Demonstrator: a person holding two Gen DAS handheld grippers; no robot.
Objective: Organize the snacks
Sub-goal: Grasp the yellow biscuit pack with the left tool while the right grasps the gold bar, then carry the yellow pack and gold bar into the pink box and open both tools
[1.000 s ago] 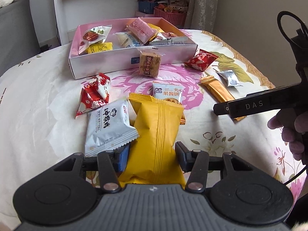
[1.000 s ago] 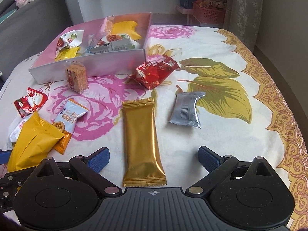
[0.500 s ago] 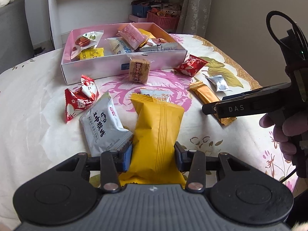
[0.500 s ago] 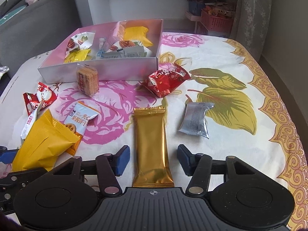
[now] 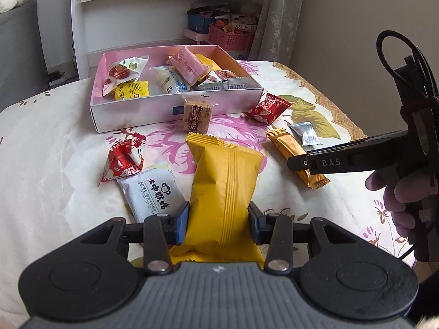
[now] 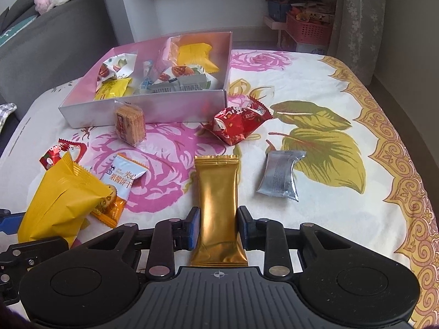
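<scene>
My left gripper is shut on a yellow snack bag and holds it raised above the tablecloth; the bag also shows in the right wrist view. My right gripper has closed on a gold bar packet that lies lengthwise between its pads; the packet also shows in the left wrist view. A pink box with several snacks inside stands at the back, also visible in the right wrist view.
Loose on the floral cloth: a white packet, red packets, a biscuit block, a blue-orange jam biscuit packet, a silver packet. A shelf and baskets stand behind.
Both grippers closed: the left one onto the yellow bag and lifted it, the right one narrowed from wide open onto the gold bar packet.
</scene>
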